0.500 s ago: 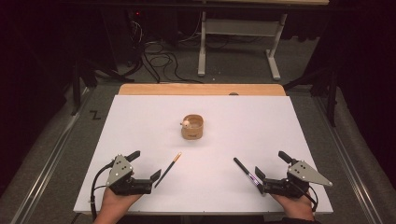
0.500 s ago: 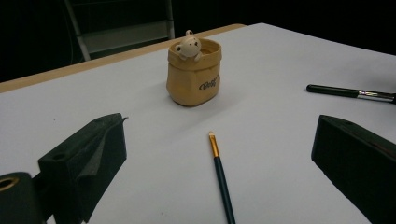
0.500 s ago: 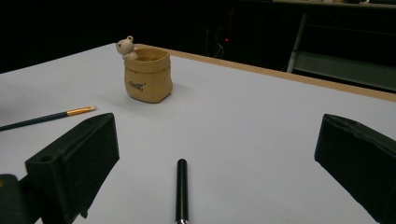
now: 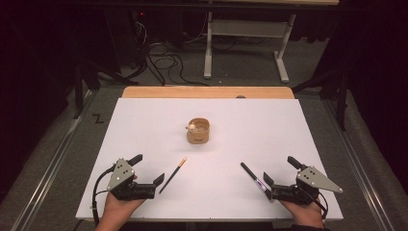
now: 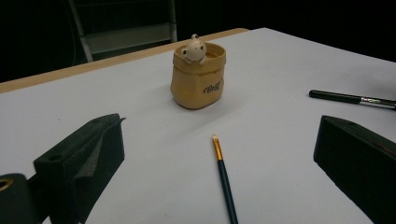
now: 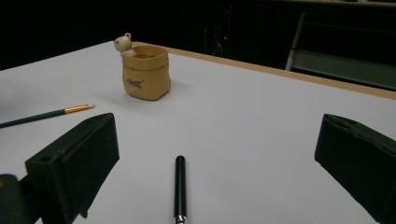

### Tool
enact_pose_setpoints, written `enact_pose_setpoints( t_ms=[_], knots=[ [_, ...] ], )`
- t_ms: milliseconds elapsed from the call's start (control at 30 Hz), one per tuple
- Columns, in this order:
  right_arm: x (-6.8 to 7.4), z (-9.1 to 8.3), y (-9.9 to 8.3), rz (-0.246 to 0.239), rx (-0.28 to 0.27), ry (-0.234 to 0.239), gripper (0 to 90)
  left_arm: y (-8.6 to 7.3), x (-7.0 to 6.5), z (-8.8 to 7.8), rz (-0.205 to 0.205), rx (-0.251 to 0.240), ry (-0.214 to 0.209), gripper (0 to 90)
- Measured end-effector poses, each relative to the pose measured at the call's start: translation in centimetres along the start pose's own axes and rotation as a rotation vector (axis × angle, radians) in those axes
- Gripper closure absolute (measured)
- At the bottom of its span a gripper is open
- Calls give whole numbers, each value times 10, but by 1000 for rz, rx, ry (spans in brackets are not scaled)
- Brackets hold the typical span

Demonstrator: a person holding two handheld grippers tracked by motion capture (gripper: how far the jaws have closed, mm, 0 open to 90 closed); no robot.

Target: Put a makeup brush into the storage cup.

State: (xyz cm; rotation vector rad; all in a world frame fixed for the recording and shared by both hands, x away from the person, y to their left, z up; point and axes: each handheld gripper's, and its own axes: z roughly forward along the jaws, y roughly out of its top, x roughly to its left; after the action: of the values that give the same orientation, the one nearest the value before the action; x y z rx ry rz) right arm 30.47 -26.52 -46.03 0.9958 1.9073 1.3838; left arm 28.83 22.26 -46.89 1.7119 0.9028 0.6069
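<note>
A small tan pot [image 4: 198, 131] with a little bear figure on its rim stands mid-table; I also see the pot [image 5: 198, 76] in the left gripper view and the pot [image 6: 144, 72] in the right gripper view. A thin dark brush [image 4: 173, 174] with a gold ferrule lies at front left, its length running between the jaws of my open left gripper [image 4: 147, 168]. The brush [image 5: 223, 175] points toward the pot. A black pen [image 4: 254, 177] lies at front right, in line with my open right gripper [image 4: 280, 170]. The pen [image 6: 180, 188] sits between the wide jaws, untouched.
The white tabletop [image 4: 269, 125] has a wooden strip [image 4: 207, 92] along its far edge. Beyond it are a metal table frame [image 4: 245, 43] and cables on the dark floor. A person's hands hold both grippers at the near edge.
</note>
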Motion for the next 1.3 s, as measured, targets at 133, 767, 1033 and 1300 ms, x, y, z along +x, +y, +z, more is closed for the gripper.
enact_pose_setpoints(
  t_ms=[133,767,1033,1300],
  knots=[
    [0,1,0,-3,-2,1,3,0,0,-1,-3,-7,3,22],
    [-1,1,-1,10,7,-2,3,0,4,-3,-13,-6,16,16],
    [-1,2,-2,5,10,-2,3,0,9,-6,-30,-9,29,17],
    [-2,3,-3,14,11,1,3,-2,18,-8,-59,-3,49,19]
  ],
)
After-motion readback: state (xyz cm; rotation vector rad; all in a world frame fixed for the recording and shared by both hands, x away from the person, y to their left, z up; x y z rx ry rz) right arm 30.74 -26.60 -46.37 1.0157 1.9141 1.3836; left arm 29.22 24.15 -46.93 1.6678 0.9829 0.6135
